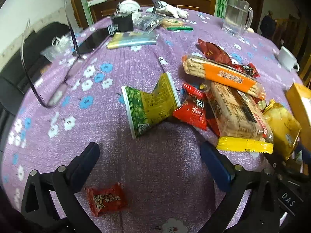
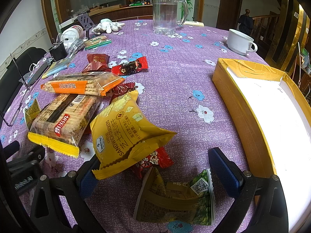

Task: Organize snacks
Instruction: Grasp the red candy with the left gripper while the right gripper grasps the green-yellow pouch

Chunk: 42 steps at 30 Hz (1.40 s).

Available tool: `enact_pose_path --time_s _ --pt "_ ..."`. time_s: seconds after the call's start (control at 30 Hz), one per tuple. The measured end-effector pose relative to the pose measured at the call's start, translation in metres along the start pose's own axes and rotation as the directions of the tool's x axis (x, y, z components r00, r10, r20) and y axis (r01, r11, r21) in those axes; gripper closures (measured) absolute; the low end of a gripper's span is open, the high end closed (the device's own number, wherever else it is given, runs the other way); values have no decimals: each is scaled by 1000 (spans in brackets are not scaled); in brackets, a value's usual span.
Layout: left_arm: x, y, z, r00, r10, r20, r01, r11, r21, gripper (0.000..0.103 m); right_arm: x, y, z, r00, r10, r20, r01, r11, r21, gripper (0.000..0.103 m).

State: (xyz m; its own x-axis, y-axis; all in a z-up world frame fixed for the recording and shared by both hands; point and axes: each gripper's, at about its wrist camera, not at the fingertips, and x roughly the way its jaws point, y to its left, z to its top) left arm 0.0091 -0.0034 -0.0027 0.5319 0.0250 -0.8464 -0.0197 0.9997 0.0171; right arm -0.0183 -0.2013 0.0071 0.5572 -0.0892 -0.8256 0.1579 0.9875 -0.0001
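Hovering low over the purple floral worktop (image 1: pixel 136 165): left tool (image 1: pixel 149 161), fingers spread wide, gripping nothing. Lying just ahead at 12 o'clock, apart from both fingers: green pea packet (image 1: pixel 149 106). Sitting beneath the tool body toward 7 o'clock: small red milk candy (image 1: pixel 106 199).

Reaching low from the near edge as well: right tool (image 2: pixel 155 172), fingers likewise gaping and holding nothing, though the yellow cheese sandwich cracker bag (image 2: pixel 126 136) is overlapping the left finger (image 2: pixel 87 178); whether touching cannot be told. Lying between the fingers, toward 6 o'clock: the green pea packet (image 2: pixel 175 200). Peeking out under the cracker bag at 12 o'clock: red candy wrapper (image 2: pixel 155 160).

Standing at 3 o'clock in the right wrist view: yellow box (image 2: pixel 233 97), white floor showing, nothing visible inside. Standing at 12 o'clock: glass mug (image 2: pixel 167 13), seemingly holding clear liquid. Sitting at 2 o'clock: white cup (image 2: pixel 240 41), contents hidden.

Piling at 9 to 10 o'clock of the right tool: yellow-ended cracker pack (image 2: pixel 62 120), orange cracker pack (image 2: pixel 81 86) leaning across it, dark red candies (image 2: pixel 130 67) behind.
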Motion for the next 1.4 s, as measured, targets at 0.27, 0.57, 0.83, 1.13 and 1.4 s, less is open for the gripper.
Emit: enact_pose_path --time_s 0.27,0.57,0.83,1.13,1.4 --pt "2 0 2 1000 18 9 -18 998 -57 0 0 3 -1 1000 -12 1 12 1000 12 0" --pt "4 -1 4 997 59 50 -53 992 -114 0 2 2 1 1000 -14 0 14 1000 17 0" --pt "4 -1 4 997 58 50 -52 992 -116 0 2 2 1 1000 -13 1 13 1000 17 0" --pt "4 -1 4 997 58 49 -52 992 -116 0 0 5 5 995 13 -101 -15 1000 -14 0" --pt "6 0 5 997 60 49 -55 992 -113 0 -17 0 -2 969 79 -236 -95 994 -57 4"
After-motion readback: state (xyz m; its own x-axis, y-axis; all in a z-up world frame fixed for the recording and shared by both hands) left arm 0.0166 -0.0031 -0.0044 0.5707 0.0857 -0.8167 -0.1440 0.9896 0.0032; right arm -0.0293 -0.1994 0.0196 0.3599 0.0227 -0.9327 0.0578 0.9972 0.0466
